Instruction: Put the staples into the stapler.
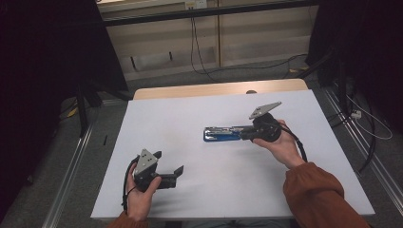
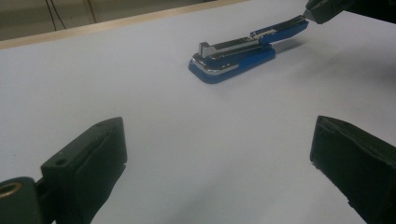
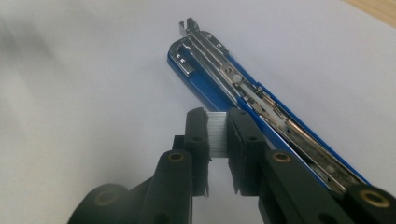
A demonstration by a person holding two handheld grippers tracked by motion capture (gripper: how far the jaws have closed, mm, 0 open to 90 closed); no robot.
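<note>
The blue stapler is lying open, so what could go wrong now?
The thin strip of silvery staples pinched in the right gripper might snap or slip out before reaching the blue metal stapler. The open stapler lies loose on the white table, so a nudge might slide it; the left gripper waits open, apart.

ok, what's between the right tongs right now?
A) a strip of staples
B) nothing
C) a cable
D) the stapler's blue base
A: in the right gripper view the right tongs pinch a pale ribbed strip of staples just beside the opened blue stapler.
</note>
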